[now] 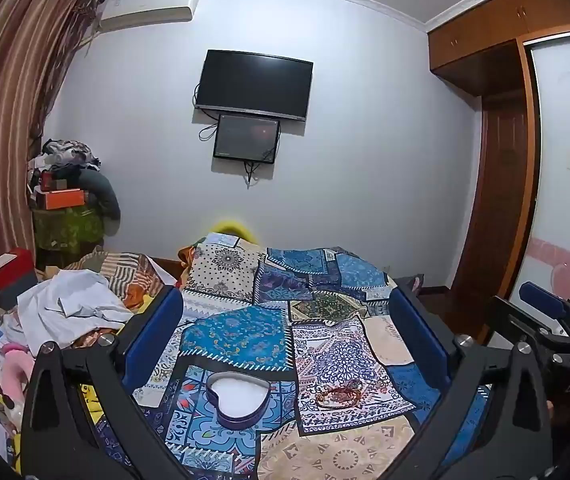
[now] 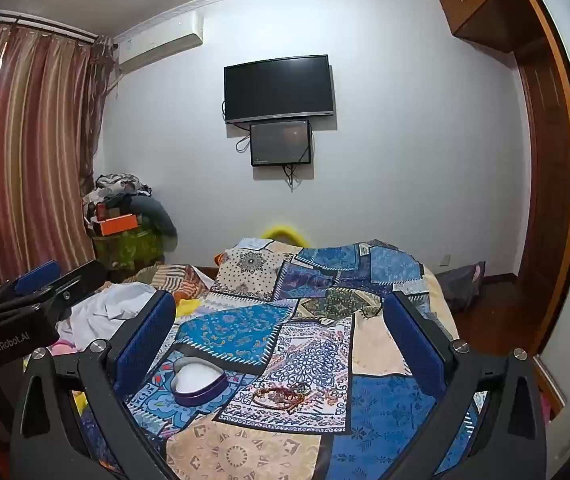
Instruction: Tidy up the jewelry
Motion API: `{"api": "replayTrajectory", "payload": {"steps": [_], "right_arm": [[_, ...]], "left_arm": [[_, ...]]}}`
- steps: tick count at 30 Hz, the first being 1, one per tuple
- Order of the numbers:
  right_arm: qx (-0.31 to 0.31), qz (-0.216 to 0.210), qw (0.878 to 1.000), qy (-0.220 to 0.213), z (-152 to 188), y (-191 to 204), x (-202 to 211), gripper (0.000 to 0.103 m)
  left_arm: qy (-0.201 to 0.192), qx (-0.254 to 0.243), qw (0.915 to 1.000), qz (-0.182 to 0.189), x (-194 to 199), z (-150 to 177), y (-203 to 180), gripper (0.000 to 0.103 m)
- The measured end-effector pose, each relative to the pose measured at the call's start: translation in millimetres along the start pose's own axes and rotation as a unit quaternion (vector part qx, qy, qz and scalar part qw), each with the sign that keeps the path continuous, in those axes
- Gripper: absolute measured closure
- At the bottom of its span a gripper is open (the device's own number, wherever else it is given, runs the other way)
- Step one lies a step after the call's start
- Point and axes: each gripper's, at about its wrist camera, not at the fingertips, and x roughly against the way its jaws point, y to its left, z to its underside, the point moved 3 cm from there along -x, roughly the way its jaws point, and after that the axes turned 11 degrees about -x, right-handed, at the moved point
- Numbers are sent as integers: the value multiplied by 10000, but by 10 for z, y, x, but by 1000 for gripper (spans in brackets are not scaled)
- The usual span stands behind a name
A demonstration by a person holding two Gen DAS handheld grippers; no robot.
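Jaws of both the left gripper (image 1: 285, 332) and right gripper (image 2: 281, 336) are standing wide apart, holding nothing. Just ahead, the heart-shaped box (image 1: 239, 398) is lying open on the patchwork bedspread (image 1: 325, 452), the jewelry pile (image 1: 339, 394) beside it, apart. Bedspread beyond is lying bare to the far edge.
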Motion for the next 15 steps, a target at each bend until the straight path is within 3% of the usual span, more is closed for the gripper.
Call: {"api": "replayTrajectory", "payload": {"steps": [15], "right_arm": [[-19, 8, 10000, 10, 15, 0, -8, 0]], "left_arm": [[14, -100, 9999, -15, 6, -9, -29, 0]]}}
